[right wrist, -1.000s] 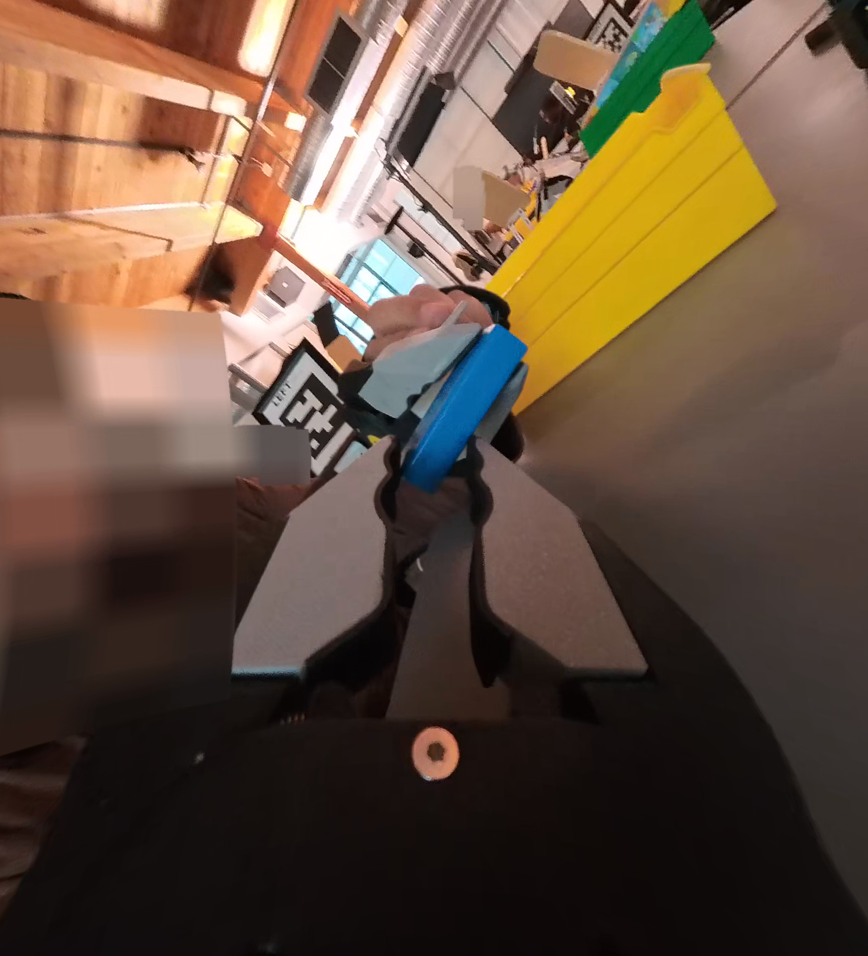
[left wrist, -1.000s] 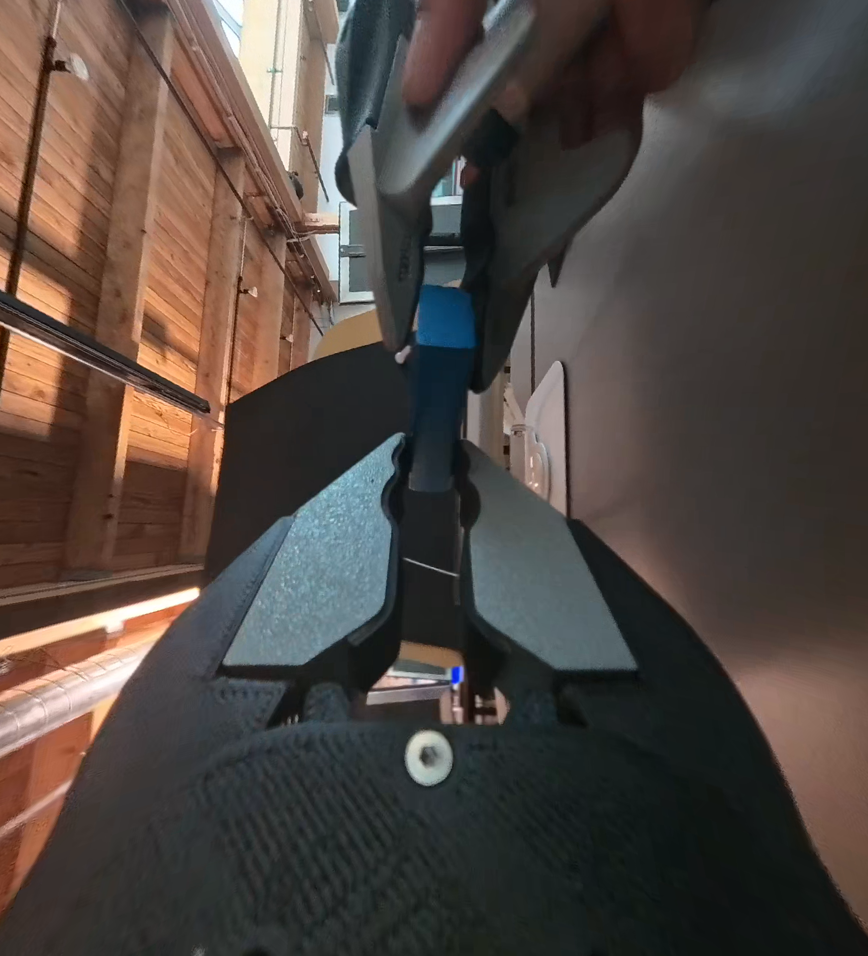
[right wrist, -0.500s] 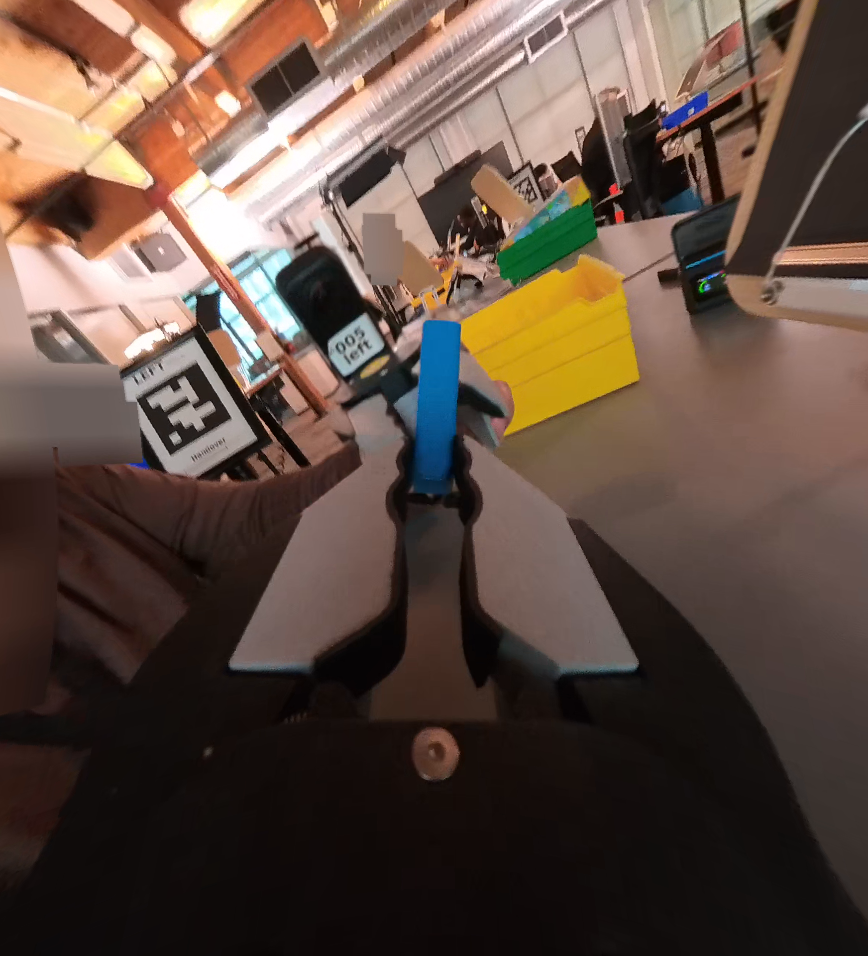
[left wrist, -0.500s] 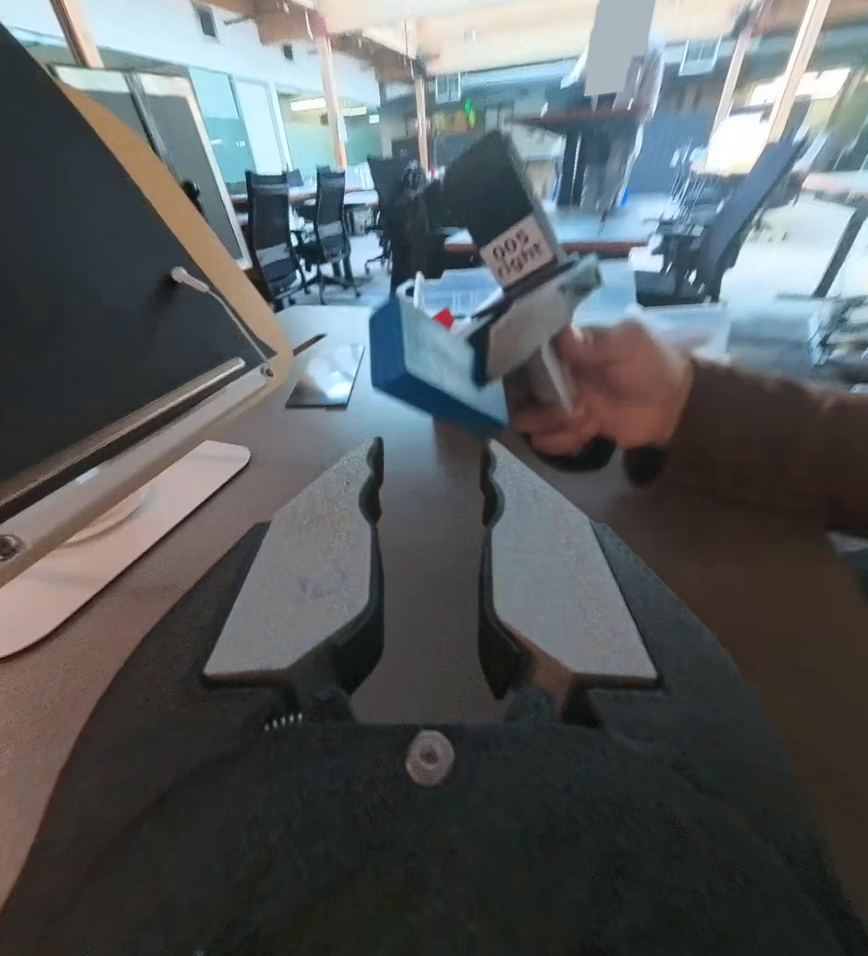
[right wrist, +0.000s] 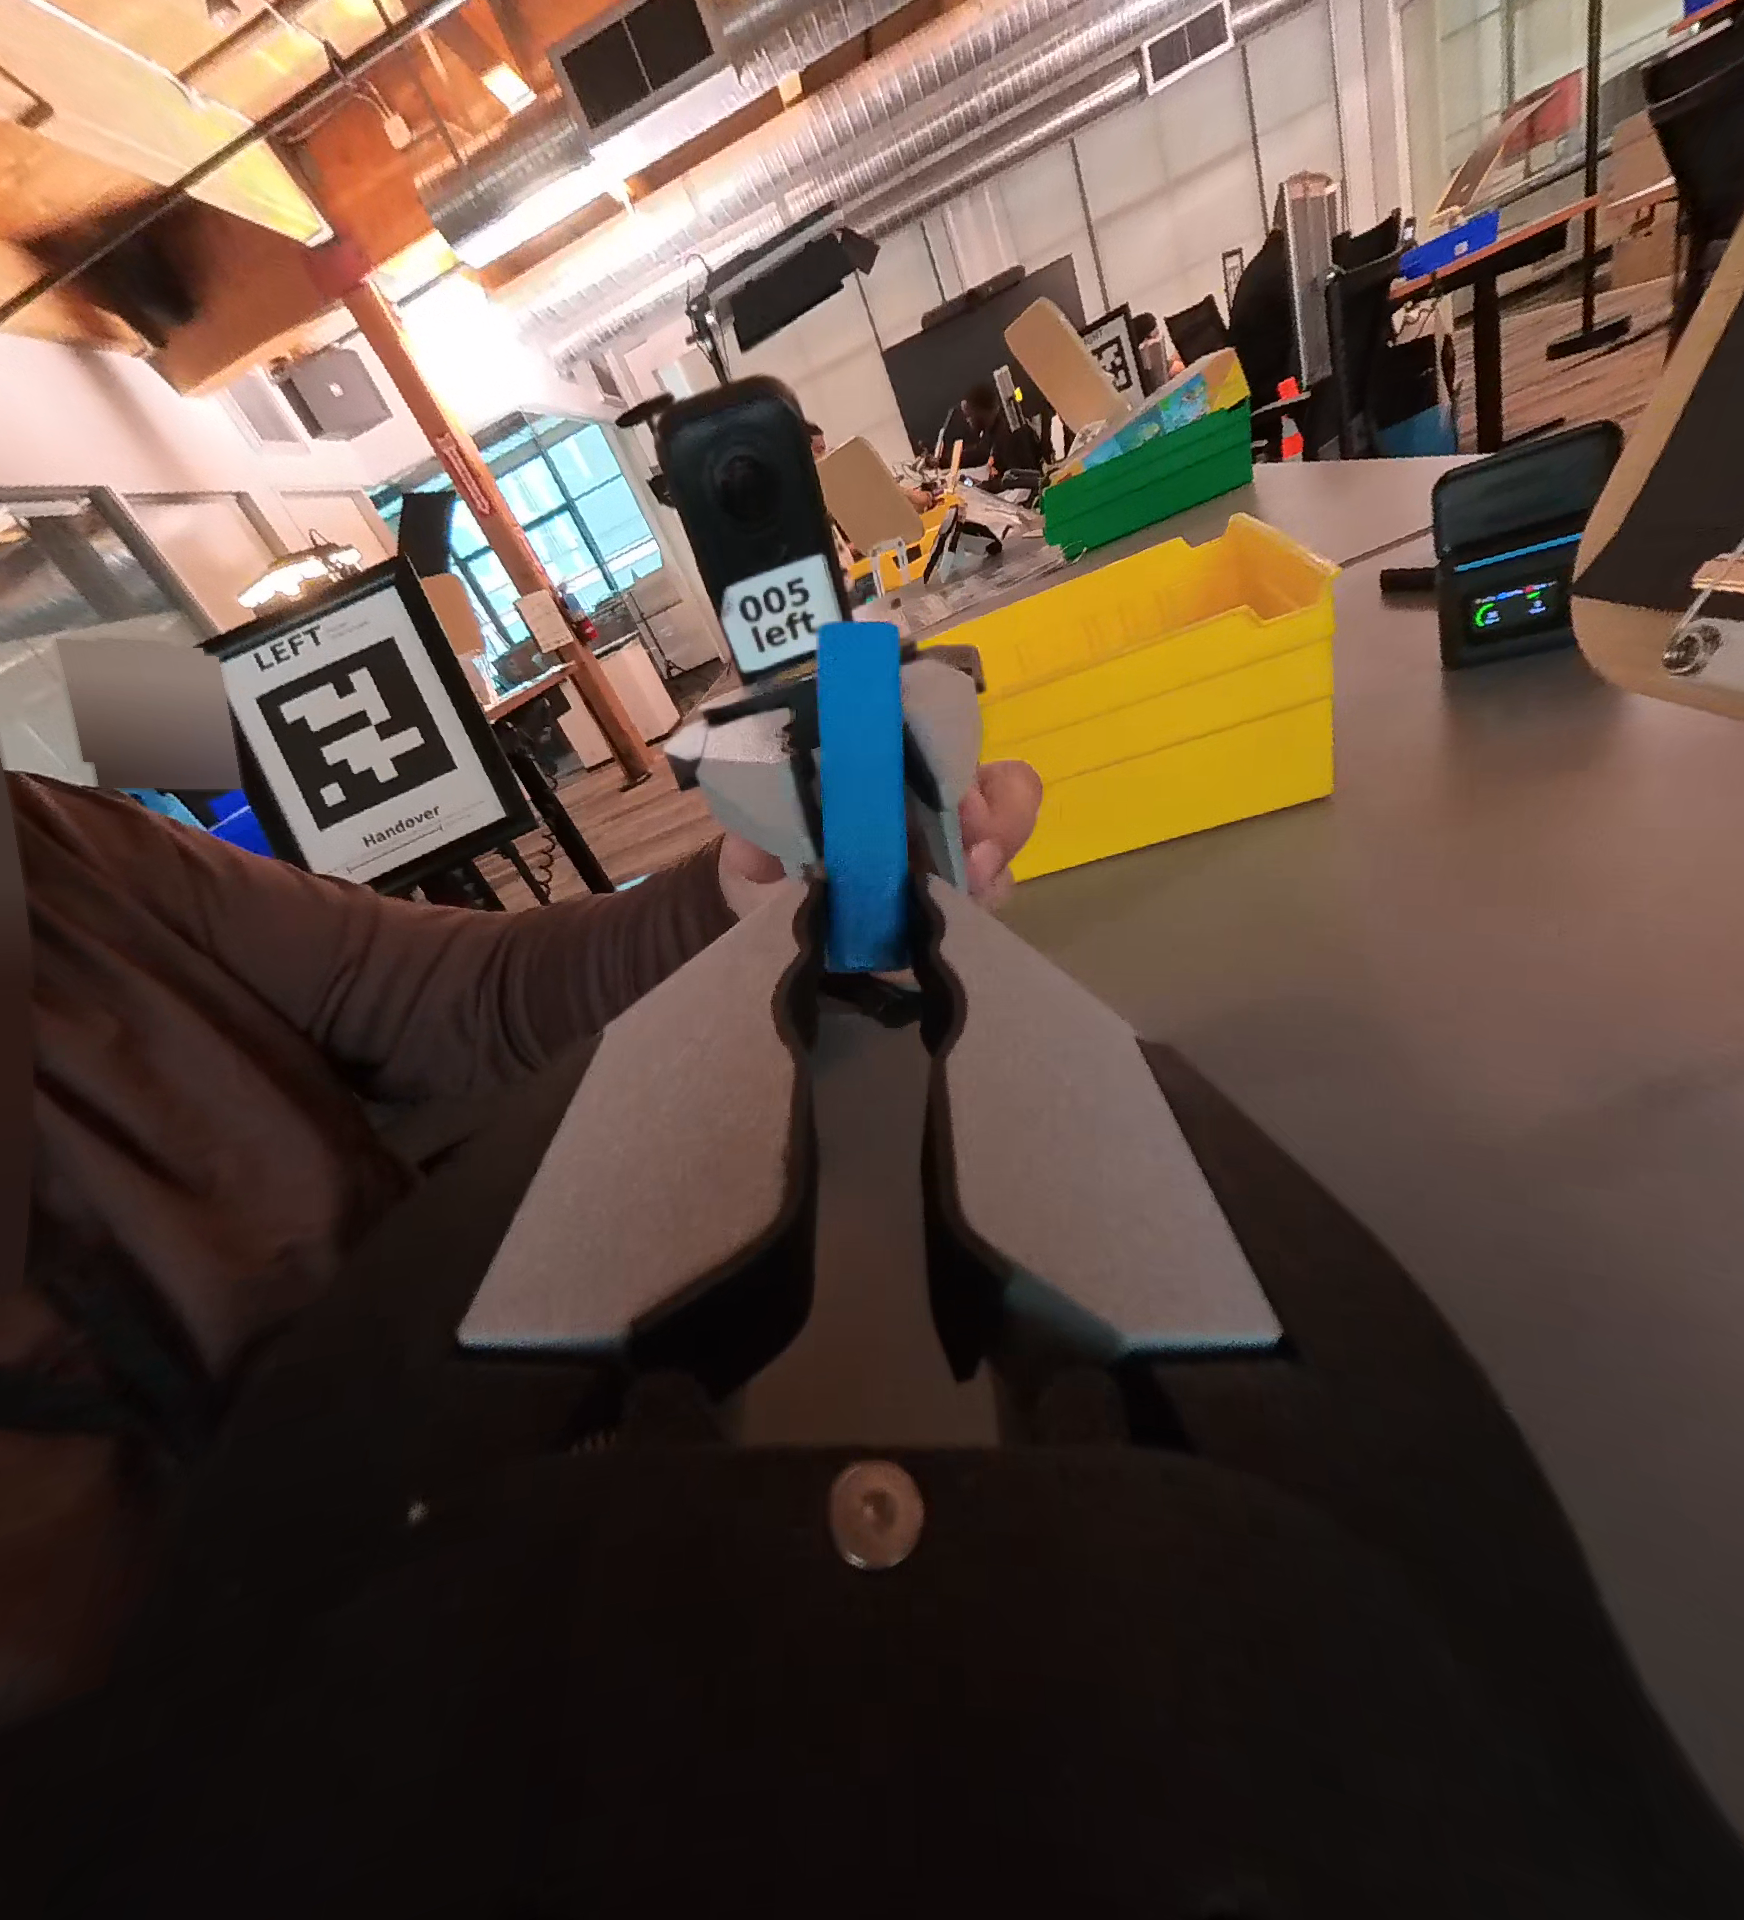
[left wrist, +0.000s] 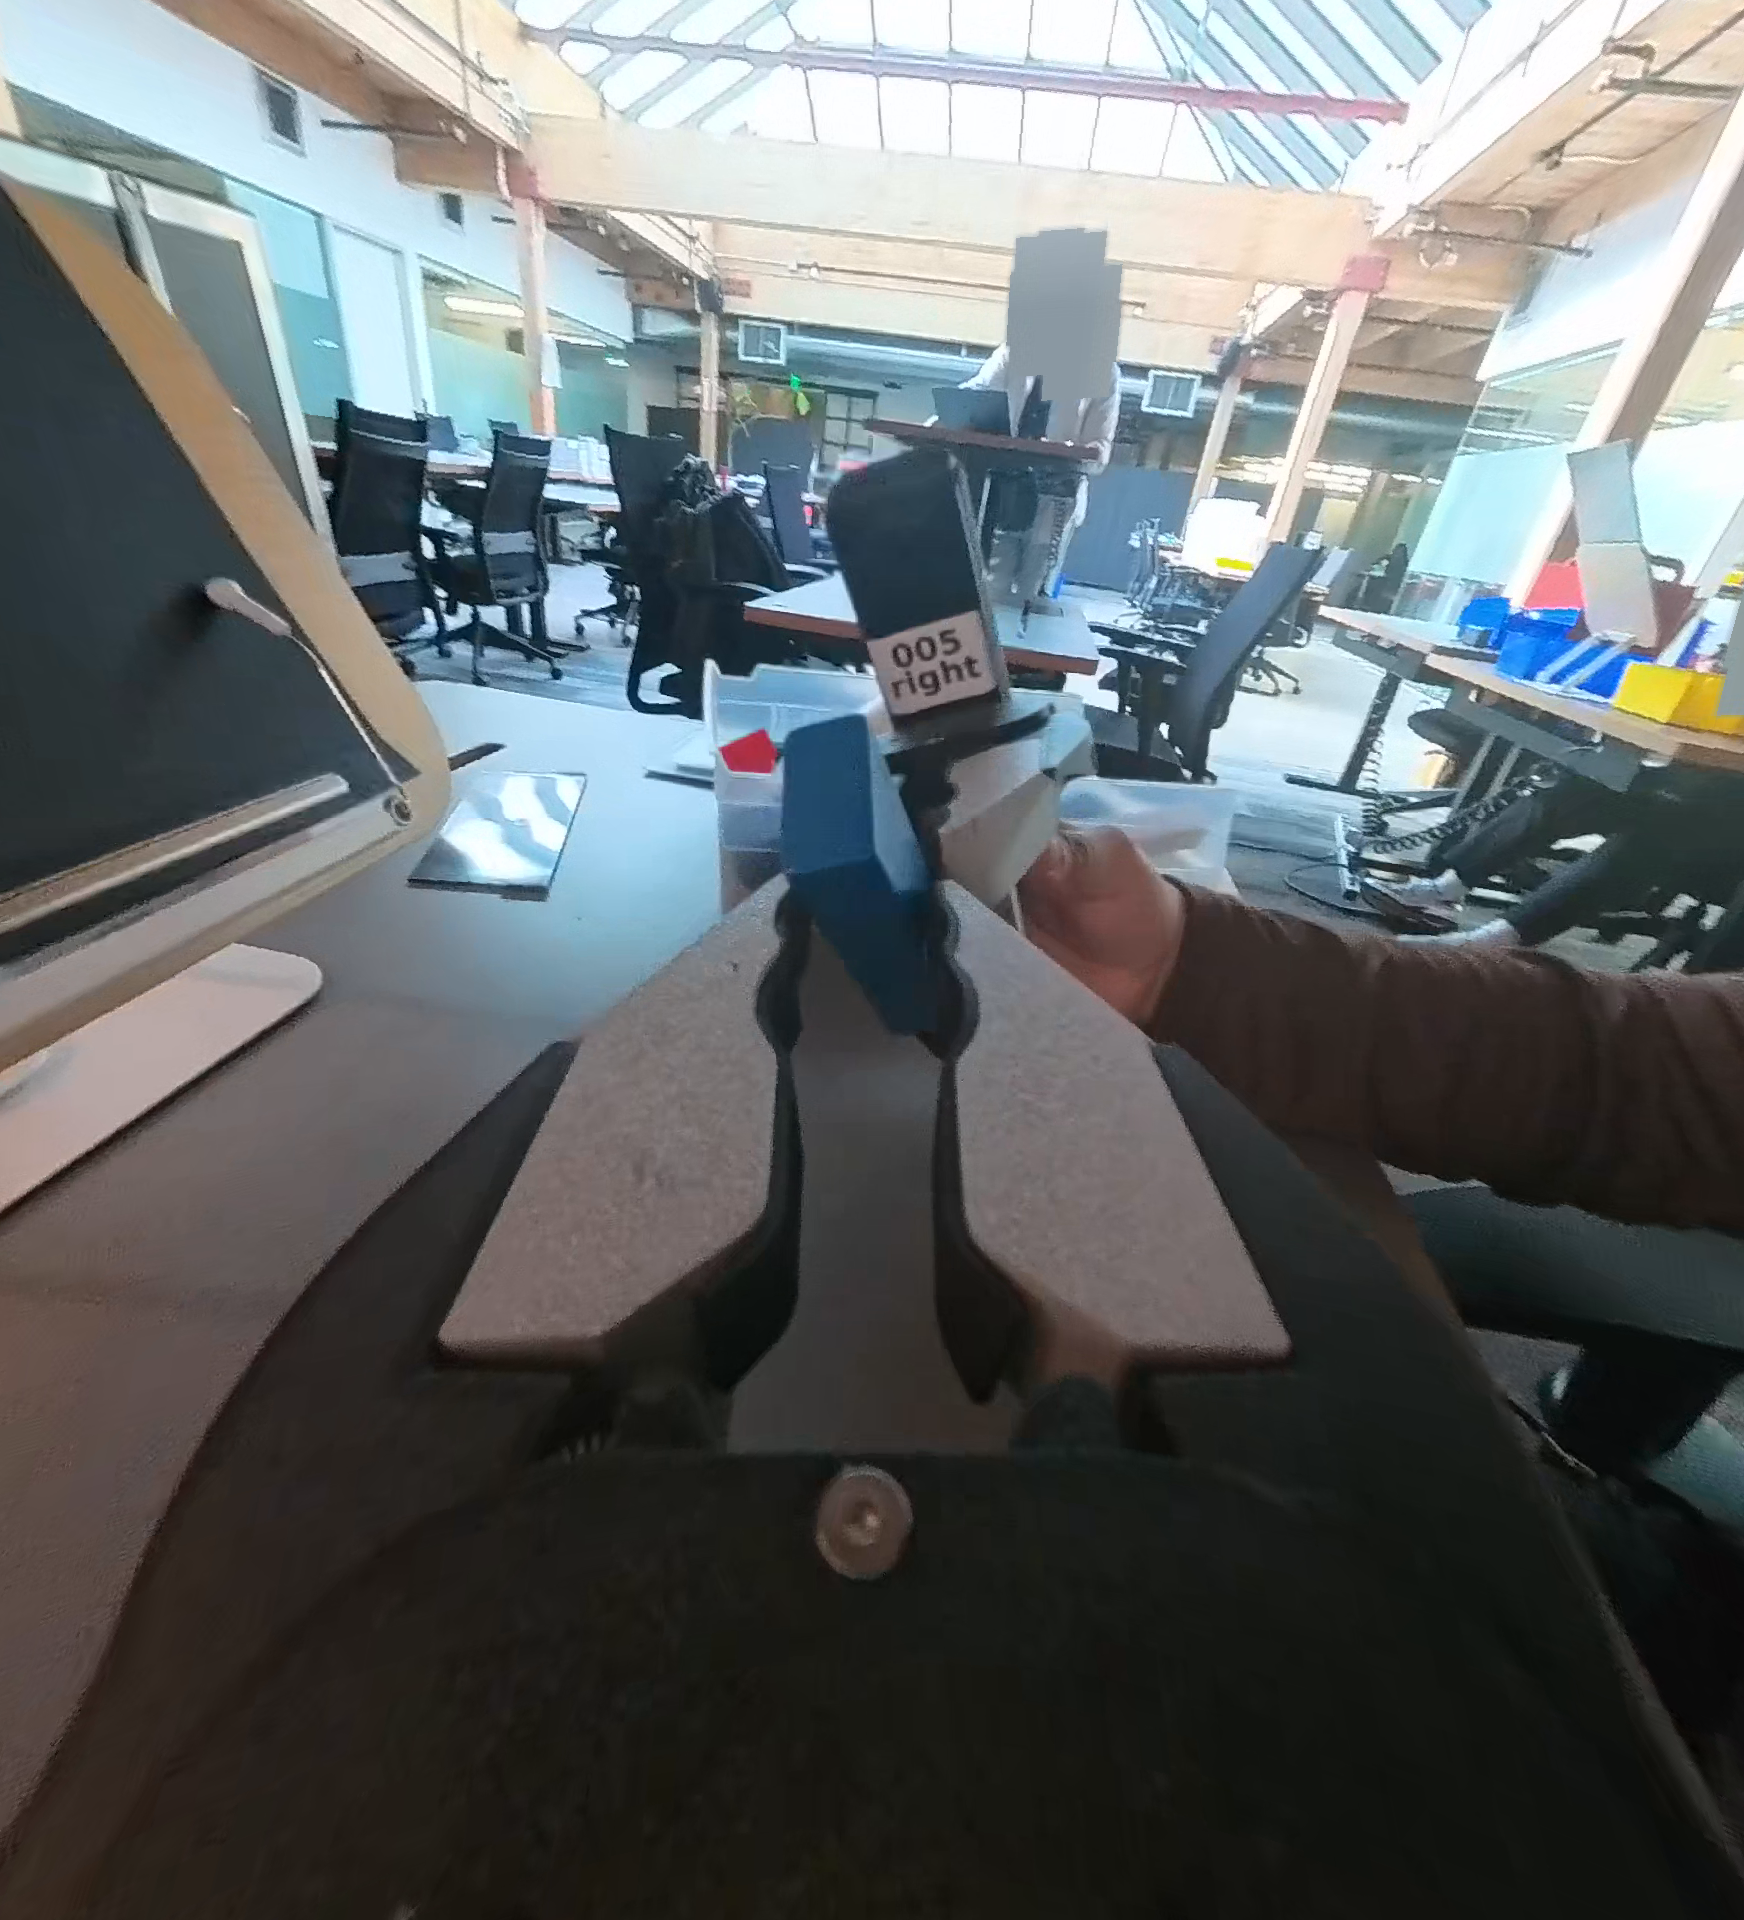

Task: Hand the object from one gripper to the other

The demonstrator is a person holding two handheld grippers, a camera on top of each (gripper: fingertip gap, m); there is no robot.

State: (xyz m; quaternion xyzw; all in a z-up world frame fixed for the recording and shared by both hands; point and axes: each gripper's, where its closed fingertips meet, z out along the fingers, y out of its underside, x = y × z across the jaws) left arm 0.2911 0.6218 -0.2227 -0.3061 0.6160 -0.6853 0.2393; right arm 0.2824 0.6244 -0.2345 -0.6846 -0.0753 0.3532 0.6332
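A blue block [left wrist: 847, 862] is held upright in the air over the desk. My left gripper [left wrist: 863, 935] has its fingers closed against the block's lower end. The right gripper's grey fingers [left wrist: 1003, 821] grip the same block from the far side, with a hand behind them. In the right wrist view the block [right wrist: 860, 810] stands straight up between my right gripper's [right wrist: 863, 935] tips, which are shut on its lower end. The left gripper's fingers [right wrist: 743, 774] flank the block's middle.
A monitor [left wrist: 120, 623] on a white foot stands at the left. A yellow bin [right wrist: 1138, 707], a green bin [right wrist: 1148, 488] and a small dark device with a screen [right wrist: 1512, 561] sit on the grey desk [right wrist: 1367, 1039]. A framed marker sign [right wrist: 369, 727] stands beyond a brown sleeve [left wrist: 1470, 1081]. The grippers are tip to tip, or close to it.
Half a second ago my left gripper was open and apart from the block. It has moved in and closed on it. The right gripper has kept hold throughout and levelled out.
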